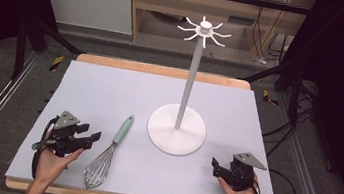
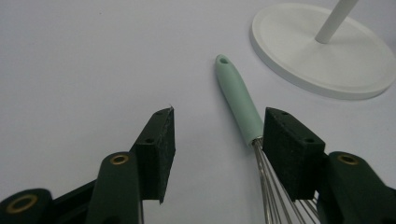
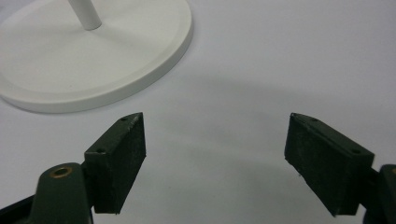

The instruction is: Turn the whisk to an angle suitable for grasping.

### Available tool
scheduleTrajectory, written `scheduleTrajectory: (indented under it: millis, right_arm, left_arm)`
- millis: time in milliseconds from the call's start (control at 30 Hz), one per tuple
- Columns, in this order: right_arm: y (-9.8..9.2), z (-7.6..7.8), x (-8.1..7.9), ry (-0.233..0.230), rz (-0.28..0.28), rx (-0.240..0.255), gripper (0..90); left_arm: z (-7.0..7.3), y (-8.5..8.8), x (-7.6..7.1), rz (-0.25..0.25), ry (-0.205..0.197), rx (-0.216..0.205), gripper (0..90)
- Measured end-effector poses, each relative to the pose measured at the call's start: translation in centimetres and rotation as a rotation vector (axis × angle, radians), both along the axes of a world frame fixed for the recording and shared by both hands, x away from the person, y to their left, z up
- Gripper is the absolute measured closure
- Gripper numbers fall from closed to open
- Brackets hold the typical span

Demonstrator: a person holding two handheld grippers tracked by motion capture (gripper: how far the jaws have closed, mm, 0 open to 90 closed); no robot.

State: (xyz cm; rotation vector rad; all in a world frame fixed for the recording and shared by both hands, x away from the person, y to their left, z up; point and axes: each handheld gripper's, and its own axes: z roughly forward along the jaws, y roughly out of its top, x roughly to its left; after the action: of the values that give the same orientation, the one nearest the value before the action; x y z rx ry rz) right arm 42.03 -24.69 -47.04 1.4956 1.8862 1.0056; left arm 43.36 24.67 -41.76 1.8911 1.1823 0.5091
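Observation:
A whisk with a mint-green handle (image 1: 123,130) and wire loops (image 1: 98,169) lies on the pale mat, handle pointing away from me. To its right stands a white hook stand, with a round base (image 1: 189,138), a tall pole (image 1: 190,79) and a crown of hooks (image 1: 204,30). My left gripper (image 1: 91,132) rests open just left of the whisk. In the left gripper view (image 2: 217,140) the handle (image 2: 238,100) runs past the right jaw's inner side, untouched. My right gripper (image 1: 214,166) is open near the stand base, and in its own view (image 3: 215,149) nothing sits between the jaws.
The pale mat (image 1: 110,94) covers a wooden table (image 1: 163,69). The stand's base (image 2: 322,56) lies ahead and to the right of the left gripper, and the base (image 3: 93,60) is at the upper left in the right gripper view. Cables (image 1: 281,131) trail on the floor to the right.

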Motion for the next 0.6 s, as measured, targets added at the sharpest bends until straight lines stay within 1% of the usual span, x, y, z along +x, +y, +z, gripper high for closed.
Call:
scheduleTrajectory:
  millis: [133,400,600]
  right_arm:
    - [0.0,0.0,0.0,0.002,0.003,0.001,21.1]
    - [0.1,0.0,-0.1,0.0,0.007,0.001,21.0]
    - [0.2,0.0,-0.1,-0.003,0.006,0.003,21.8]
  left_arm:
    - [0.5,-0.5,0.2,-0.018,0.001,-0.006,44.1]
    - [1.1,-1.0,0.7,-0.03,0.003,-0.017,44.6]
    - [1.6,-1.8,1.1,-0.055,0.007,0.005,44.8]
